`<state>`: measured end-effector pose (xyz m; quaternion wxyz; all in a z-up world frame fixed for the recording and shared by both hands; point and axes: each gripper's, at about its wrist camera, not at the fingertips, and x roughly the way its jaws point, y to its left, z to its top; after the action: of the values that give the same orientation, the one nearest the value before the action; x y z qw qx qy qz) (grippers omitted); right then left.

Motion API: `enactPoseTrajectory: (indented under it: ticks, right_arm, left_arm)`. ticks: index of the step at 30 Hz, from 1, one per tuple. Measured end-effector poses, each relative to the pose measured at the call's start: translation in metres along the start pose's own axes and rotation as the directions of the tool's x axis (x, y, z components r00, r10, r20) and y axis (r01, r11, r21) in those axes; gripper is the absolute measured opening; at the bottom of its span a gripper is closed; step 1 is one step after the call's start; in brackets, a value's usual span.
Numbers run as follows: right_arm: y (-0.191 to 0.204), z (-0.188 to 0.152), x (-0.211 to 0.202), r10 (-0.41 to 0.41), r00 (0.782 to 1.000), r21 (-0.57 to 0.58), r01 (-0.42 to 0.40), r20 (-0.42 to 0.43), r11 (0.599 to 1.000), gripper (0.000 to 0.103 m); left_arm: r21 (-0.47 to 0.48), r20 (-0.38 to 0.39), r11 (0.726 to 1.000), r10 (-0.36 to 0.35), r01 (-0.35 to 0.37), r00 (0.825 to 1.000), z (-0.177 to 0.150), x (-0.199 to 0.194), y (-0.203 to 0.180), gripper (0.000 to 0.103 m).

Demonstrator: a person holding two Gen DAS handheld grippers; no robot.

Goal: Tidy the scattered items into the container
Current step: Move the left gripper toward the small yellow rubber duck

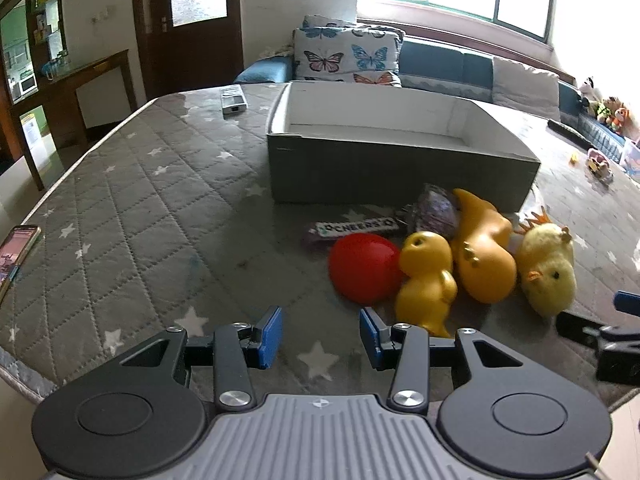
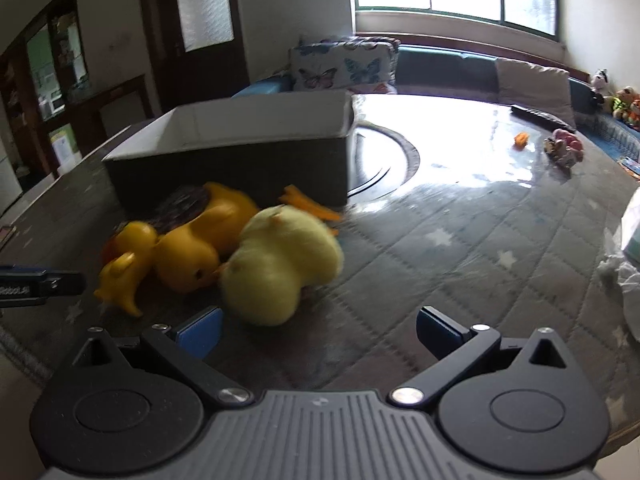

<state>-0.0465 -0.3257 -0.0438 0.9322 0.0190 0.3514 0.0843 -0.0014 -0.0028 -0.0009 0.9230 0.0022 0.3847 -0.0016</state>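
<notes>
An open grey box (image 1: 400, 168) with a white inside stands on the quilted table; it also shows in the right wrist view (image 2: 240, 160). In front of it lie a red ball (image 1: 362, 270), a small yellow duck (image 1: 426, 284), a larger orange-yellow toy (image 1: 484, 252), a fuzzy yellow chick (image 1: 550, 268), a "CHEERS" packet (image 1: 356, 229) and a dark purple wrapper (image 1: 438, 210). My left gripper (image 1: 320, 334) is open and empty, just short of the ball and duck. My right gripper (image 2: 320, 330) is open wide and empty, with the chick (image 2: 280, 264) just ahead of its left finger.
A phone (image 1: 16, 252) lies at the table's left edge and a remote (image 1: 233, 99) at the far left. Small toys (image 2: 562, 148) and an orange piece (image 2: 521, 139) lie far right. White crumpled plastic (image 2: 628, 264) sits at the right edge. A sofa stands behind.
</notes>
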Motion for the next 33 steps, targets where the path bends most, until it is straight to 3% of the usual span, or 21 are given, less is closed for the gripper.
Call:
enactPoseTrajectory:
  ticks: [8, 11, 20, 33]
  right_arm:
    - [-0.004, -0.004, 0.001, -0.012, 1.0, 0.011, 0.012, -0.019, 1.0, 0.103]
    - [0.021, -0.009, 0.003, -0.042, 0.999, -0.038, 0.041, -0.021, 0.998, 0.103]
    - [0.028, -0.012, -0.007, 0.016, 0.998, -0.066, -0.021, -0.066, 0.998, 0.103]
    - [0.031, -0.018, -0.013, 0.04, 0.993, -0.087, -0.05, -0.107, 0.995, 0.103]
  left_arm:
    - [0.038, -0.004, 0.999, 0.008, -0.008, 1.0, -0.01, -0.002, -0.016, 0.045]
    - [0.043, -0.017, 0.999, -0.008, 0.009, 1.0, -0.013, -0.003, -0.016, 0.045]
    - [0.069, -0.049, 0.997, -0.015, 0.018, 0.999, -0.02, -0.006, -0.023, 0.045]
    - [0.076, -0.066, 0.997, -0.005, 0.01, 0.998, -0.025, -0.008, -0.026, 0.045]
